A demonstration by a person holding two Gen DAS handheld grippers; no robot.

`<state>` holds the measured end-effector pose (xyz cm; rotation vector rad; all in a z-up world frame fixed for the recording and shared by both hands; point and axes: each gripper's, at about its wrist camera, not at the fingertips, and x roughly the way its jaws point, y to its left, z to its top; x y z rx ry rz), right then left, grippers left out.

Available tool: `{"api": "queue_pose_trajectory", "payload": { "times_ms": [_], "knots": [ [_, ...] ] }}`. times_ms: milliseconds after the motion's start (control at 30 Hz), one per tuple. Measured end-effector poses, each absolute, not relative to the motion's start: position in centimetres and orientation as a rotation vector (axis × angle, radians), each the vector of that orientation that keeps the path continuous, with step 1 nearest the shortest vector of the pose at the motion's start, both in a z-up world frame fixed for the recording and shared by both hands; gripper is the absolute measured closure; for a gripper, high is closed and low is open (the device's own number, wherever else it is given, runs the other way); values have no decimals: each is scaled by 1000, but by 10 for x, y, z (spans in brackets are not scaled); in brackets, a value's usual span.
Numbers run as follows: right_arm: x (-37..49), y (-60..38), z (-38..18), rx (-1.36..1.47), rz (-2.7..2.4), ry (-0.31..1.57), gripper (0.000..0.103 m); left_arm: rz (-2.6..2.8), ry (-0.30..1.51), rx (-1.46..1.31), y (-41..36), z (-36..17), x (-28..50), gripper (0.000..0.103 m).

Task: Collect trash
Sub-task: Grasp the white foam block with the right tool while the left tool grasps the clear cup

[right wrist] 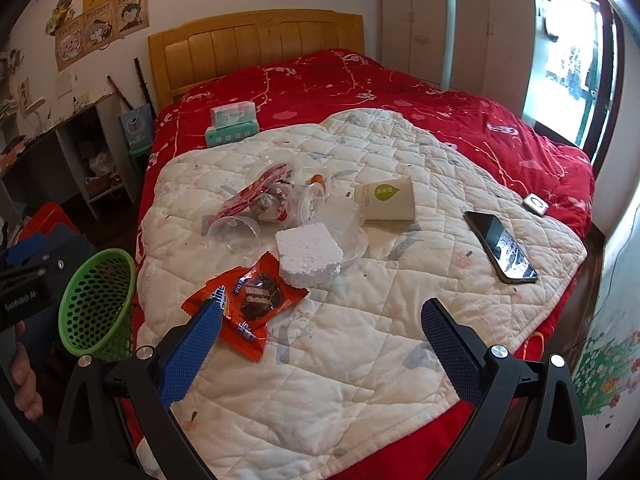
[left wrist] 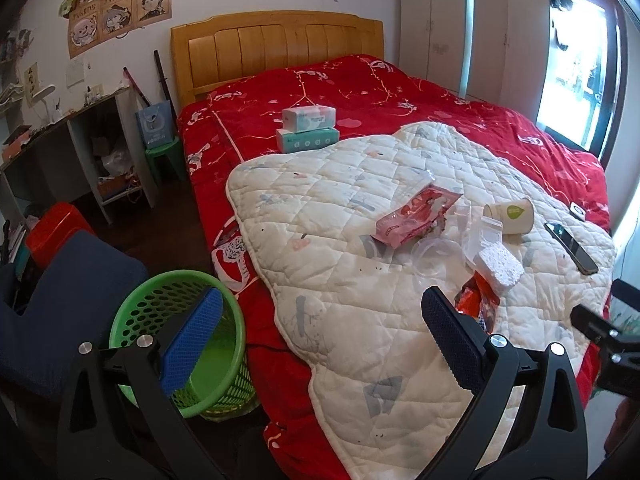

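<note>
Trash lies on a white quilted mat [right wrist: 360, 340] on the bed: an orange snack wrapper [right wrist: 248, 304], a white foam block [right wrist: 308, 252], clear plastic cups [right wrist: 234, 232], a pink wrapper [right wrist: 256, 196] and a tipped paper cup [right wrist: 386, 198]. A green mesh basket [left wrist: 176, 336] stands on the floor left of the bed; it also shows in the right wrist view [right wrist: 100, 300]. My left gripper [left wrist: 320, 332] is open and empty, between basket and mat. My right gripper [right wrist: 320, 332] is open and empty above the mat, its left finger over the orange wrapper.
A phone [right wrist: 500, 246] and a small white device [right wrist: 536, 204] lie on the mat's right side. Two tissue packs [left wrist: 308, 130] sit on the red bedspread [left wrist: 400, 92]. A desk [left wrist: 68, 152] and red box [left wrist: 56, 232] stand at left.
</note>
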<state>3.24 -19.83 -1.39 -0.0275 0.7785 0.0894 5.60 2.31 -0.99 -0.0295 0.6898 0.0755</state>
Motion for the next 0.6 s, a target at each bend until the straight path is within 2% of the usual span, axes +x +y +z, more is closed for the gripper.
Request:
{"api": "queue_pose_trajectory", "payload": {
  "times_ms": [600],
  "knots": [
    [105, -197, -42, -15, 155, 850, 7, 4, 676, -38, 35, -11, 88, 5]
  ]
}}
